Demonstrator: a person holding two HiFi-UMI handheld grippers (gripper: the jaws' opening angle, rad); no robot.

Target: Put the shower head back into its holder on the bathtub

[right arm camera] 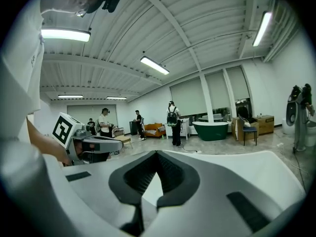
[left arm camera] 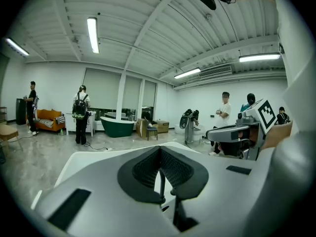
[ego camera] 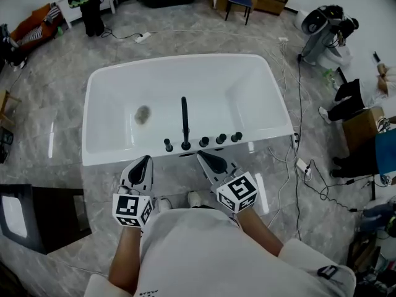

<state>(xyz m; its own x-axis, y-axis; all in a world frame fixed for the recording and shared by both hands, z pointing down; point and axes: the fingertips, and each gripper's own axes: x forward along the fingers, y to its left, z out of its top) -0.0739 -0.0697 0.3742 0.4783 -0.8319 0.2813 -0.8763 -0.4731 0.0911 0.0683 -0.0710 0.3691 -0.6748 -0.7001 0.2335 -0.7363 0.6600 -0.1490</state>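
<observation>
Shower head (ego camera: pixel 184 119), a slim black wand, stands just ahead of both grippers on the near rim of the bathtub (ego camera: pixel 99 85); it looks seated in its holder beside the black knobs (ego camera: pixel 220 139), which would explain why neither hand reaches for it; left gripper (ego camera: pixel 146 160) and right gripper (ego camera: pixel 202 156) are each closed tip to tip, empty, touching nothing.

Black fittings (ego camera: pixel 203 142) on the tub (ego camera: pixel 179 59) rim are too small to tell apart — holder or knob, can't say.
</observation>
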